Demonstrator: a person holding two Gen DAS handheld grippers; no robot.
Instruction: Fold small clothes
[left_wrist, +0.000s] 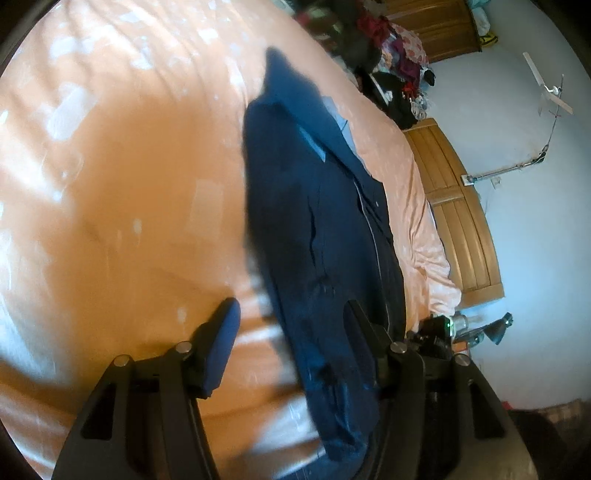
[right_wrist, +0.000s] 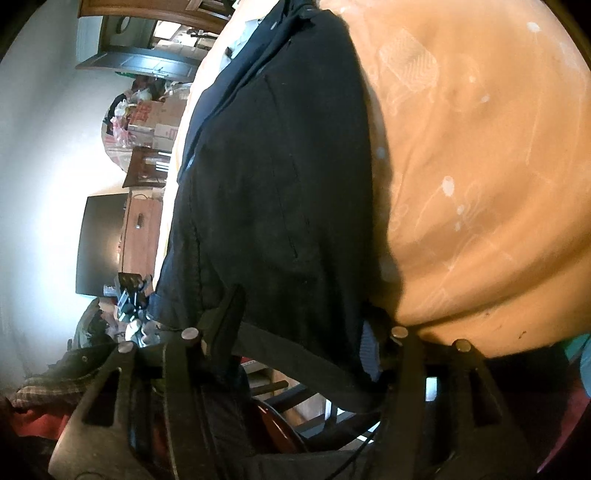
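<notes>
The navy shirt lay stretched out on the orange bedsheet. Left gripper was spread wide, fabric between its fingers. Right gripper was wide too, with the shirt's hem draped across it.

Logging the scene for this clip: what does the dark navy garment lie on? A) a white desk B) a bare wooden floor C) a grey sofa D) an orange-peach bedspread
D: in the left wrist view the navy garment stretches along the orange-peach bedspread, with the wooden bed frame beyond its far edge.
</notes>
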